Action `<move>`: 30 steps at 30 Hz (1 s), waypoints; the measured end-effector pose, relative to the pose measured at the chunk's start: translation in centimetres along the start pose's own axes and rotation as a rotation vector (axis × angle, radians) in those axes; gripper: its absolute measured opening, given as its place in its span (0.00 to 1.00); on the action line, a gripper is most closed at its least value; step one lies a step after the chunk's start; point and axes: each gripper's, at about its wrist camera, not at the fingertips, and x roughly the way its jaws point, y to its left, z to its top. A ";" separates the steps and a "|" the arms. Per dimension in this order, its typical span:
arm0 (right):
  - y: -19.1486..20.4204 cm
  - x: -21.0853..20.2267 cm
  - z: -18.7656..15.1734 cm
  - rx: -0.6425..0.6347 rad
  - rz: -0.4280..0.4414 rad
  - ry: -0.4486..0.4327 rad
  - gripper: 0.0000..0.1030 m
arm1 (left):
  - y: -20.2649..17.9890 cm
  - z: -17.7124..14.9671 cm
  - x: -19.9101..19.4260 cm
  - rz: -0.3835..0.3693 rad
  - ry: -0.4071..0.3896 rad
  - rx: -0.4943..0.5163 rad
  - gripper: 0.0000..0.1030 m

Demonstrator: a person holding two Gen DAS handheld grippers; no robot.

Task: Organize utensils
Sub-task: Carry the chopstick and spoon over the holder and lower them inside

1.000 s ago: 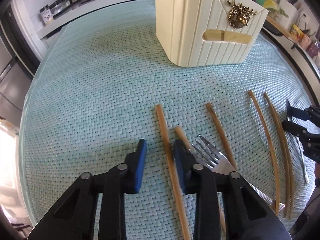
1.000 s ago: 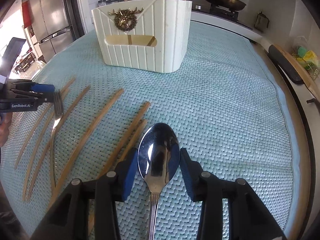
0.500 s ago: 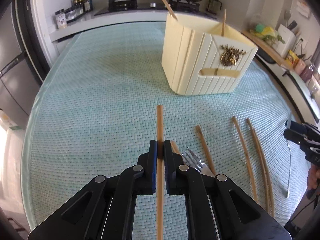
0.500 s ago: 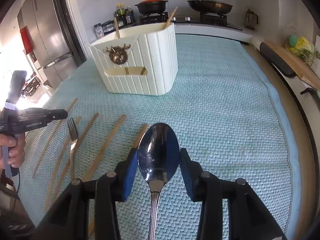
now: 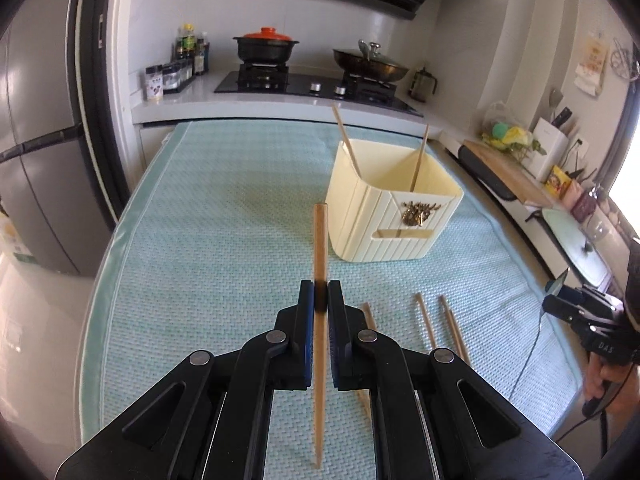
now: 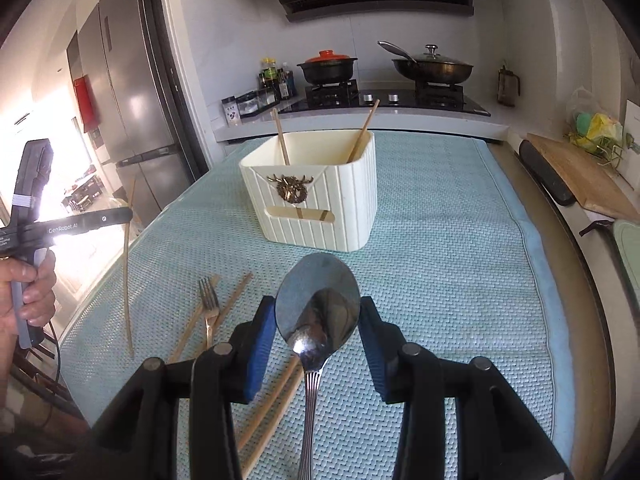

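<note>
My left gripper [image 5: 320, 300] is shut on a wooden chopstick [image 5: 319, 248] and holds it lifted above the mat; it also shows in the right wrist view [image 6: 127, 264]. My right gripper [image 6: 318, 316] is shut on a steel spoon [image 6: 318, 308], bowl between the blue pads, raised above the mat. The cream utensil holder [image 5: 384, 220] [image 6: 316, 200] stands ahead with two chopsticks leaning inside it. A fork [image 6: 209, 308] and several loose chopsticks [image 6: 232, 304] [image 5: 426, 320] lie on the mat.
The teal woven mat [image 5: 208, 240] [image 6: 448, 248] covers the table. Behind it is a counter with a stove, a red-lidded pot [image 5: 266, 46] and a pan [image 6: 432, 66]. A fridge [image 6: 128, 92] stands left, a cutting board [image 6: 580, 176] right.
My left gripper closed on the chopstick and lifted it off the mat. My right gripper rose with the spoon. Both views tilted up toward the holder.
</note>
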 end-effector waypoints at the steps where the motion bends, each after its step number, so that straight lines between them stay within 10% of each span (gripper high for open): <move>1: 0.1 -0.2 0.1 -0.004 -0.002 -0.004 0.41 | 0.1 0.0 -0.4 -0.010 -0.010 -0.008 0.04; 30: 1.8 -3.5 6.3 -0.054 0.015 -0.105 0.41 | -2.5 4.7 -5.2 -0.117 -0.138 0.023 0.04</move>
